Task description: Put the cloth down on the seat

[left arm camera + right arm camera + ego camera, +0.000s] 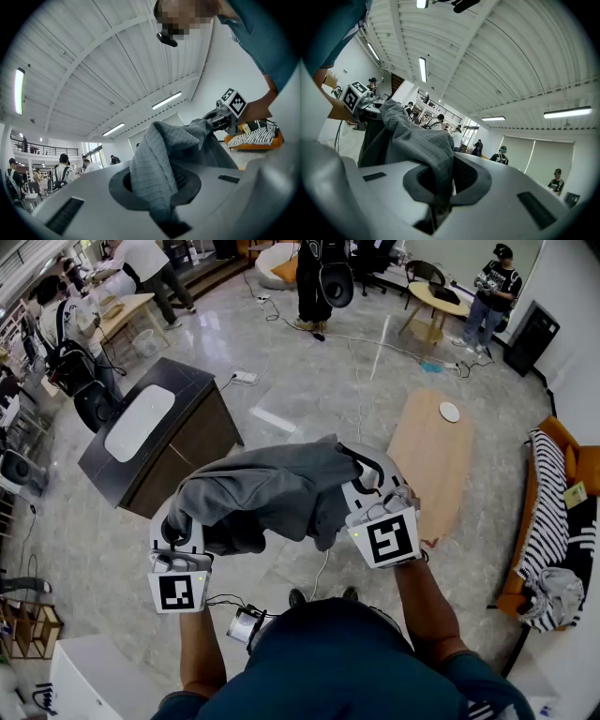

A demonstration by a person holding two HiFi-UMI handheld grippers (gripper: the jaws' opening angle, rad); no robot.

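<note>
**Grey cloth carried slung between two clamped grippers, seat not yet reached**

Our left gripper [159, 187] has its jaws pinched tight on one bunched edge of the cloth [272, 488]. Our right gripper [438, 187] is closed just as firmly on another edge. The fabric sags between them in front of our chest, clear of the floor. Gripping two edges apart should, we judge, let us spread it flat rather than drop it in a heap. The orange sofa [562, 439], probably the seat, stands well off to our right, already bearing a striped cloth [544, 512]. A wooden table [436, 460] lies nearer us on that side, and a dark cabinet [187, 451] stands to our left.
</note>
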